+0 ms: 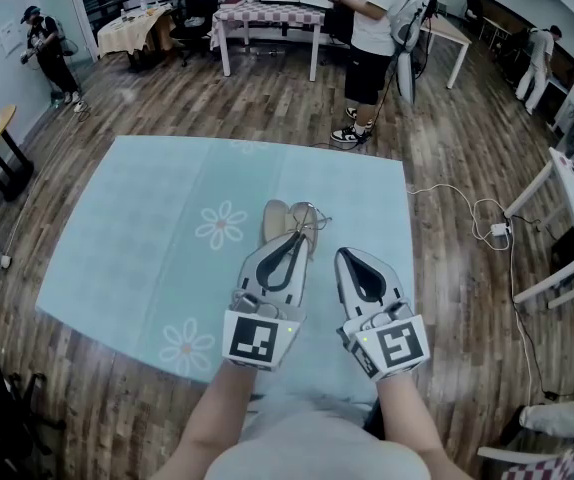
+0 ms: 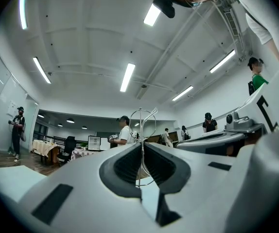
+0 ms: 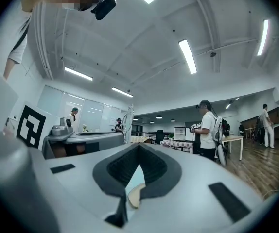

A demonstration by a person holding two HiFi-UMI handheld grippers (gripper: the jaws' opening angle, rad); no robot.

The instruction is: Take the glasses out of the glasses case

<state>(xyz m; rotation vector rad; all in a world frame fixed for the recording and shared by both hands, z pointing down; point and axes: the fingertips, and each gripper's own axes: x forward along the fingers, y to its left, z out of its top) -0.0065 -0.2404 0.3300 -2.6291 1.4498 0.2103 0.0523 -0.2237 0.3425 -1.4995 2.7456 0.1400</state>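
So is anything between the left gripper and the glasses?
Nothing visible. The left gripper is shut on the thin wire frame of the glasses; the beige glasses case lies by them on the table.

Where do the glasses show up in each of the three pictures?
Head view: centre, glasses at the left gripper tip, by the beige case.
Left gripper view: centre, wire frame pinched between the jaws.
Right gripper view: left of centre, a thin wire loop.
Shared landmark: the standing person in a white shirt.
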